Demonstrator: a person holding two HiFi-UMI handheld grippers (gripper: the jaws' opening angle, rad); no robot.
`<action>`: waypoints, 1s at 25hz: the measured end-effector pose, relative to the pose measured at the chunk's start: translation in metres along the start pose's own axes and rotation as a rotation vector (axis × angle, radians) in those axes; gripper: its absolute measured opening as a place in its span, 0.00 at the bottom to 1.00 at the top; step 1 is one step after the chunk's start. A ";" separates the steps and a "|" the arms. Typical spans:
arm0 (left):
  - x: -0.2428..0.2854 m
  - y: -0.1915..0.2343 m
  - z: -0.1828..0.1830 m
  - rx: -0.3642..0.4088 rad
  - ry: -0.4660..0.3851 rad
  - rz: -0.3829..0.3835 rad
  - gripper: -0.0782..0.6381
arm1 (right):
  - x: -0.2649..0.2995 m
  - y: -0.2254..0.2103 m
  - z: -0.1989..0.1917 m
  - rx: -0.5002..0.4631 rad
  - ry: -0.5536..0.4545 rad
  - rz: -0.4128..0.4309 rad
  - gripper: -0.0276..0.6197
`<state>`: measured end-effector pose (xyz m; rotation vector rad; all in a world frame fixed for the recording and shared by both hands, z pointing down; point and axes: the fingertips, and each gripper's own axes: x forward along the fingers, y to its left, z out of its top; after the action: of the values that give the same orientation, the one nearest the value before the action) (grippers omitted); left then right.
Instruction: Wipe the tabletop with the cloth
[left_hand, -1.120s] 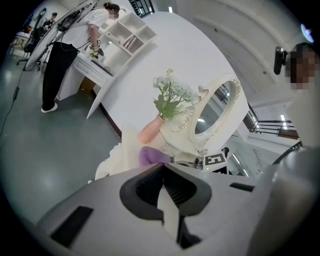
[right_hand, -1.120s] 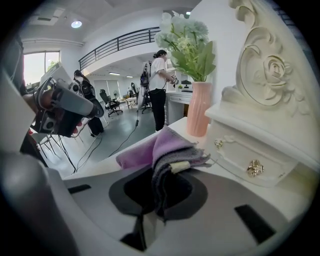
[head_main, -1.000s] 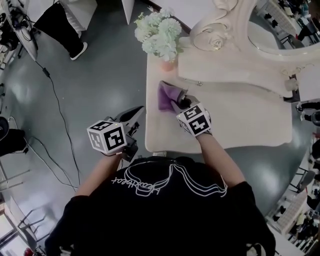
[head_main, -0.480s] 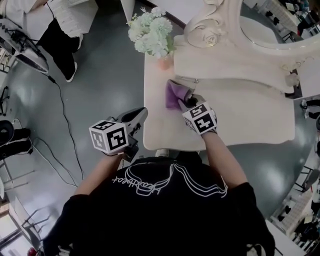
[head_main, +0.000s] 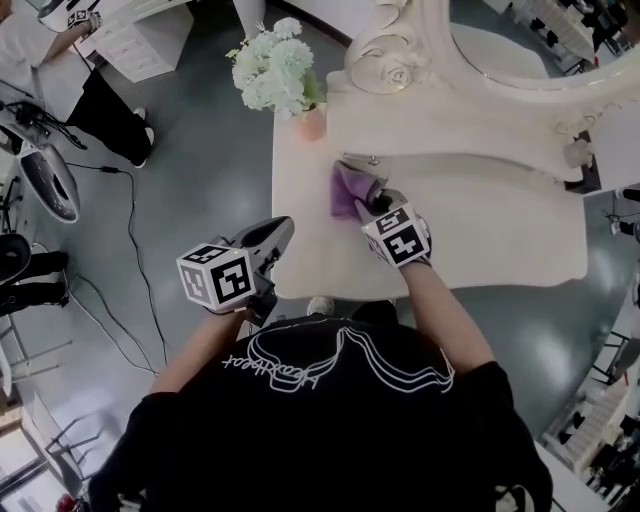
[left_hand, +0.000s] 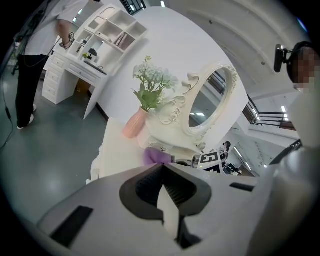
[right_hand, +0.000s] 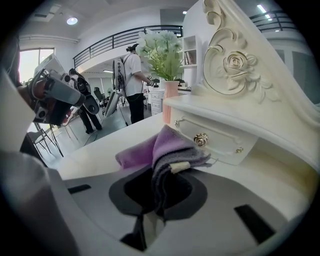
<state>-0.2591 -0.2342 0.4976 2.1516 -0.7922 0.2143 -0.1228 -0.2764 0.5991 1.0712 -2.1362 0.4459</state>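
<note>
Since a second earlier, the cloth (head_main: 348, 190) has slid away from the tabletop's (head_main: 480, 230) left edge and further in under the drawer front. At far left, the left gripper (head_main: 272, 232) hangs off the table's edge over the floor, its jaws pressed together on nothing. Rightward, past the pink vase (head_main: 310, 122), the folded purple cloth lies on the tabletop just before the drawer knob (right_hand: 201, 139). The right gripper (head_main: 378, 205) pinches its near fold tight, with the forearm reaching straight forward and low. Wiping looks to be mid-stroke; the next pass likely calls for dragging the cloth rightward across the bare surface.
</note>
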 end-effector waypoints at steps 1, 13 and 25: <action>0.001 -0.003 0.000 -0.002 -0.003 0.001 0.12 | -0.001 -0.002 -0.001 -0.002 0.003 0.001 0.12; 0.019 -0.030 -0.005 -0.020 -0.027 -0.005 0.12 | -0.016 -0.024 -0.018 -0.022 0.008 -0.002 0.12; 0.040 -0.049 -0.008 -0.029 -0.059 0.019 0.12 | -0.029 -0.043 -0.032 -0.060 0.013 0.031 0.12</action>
<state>-0.1967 -0.2240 0.4874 2.1323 -0.8444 0.1487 -0.0628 -0.2672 0.6001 1.0007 -2.1433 0.4000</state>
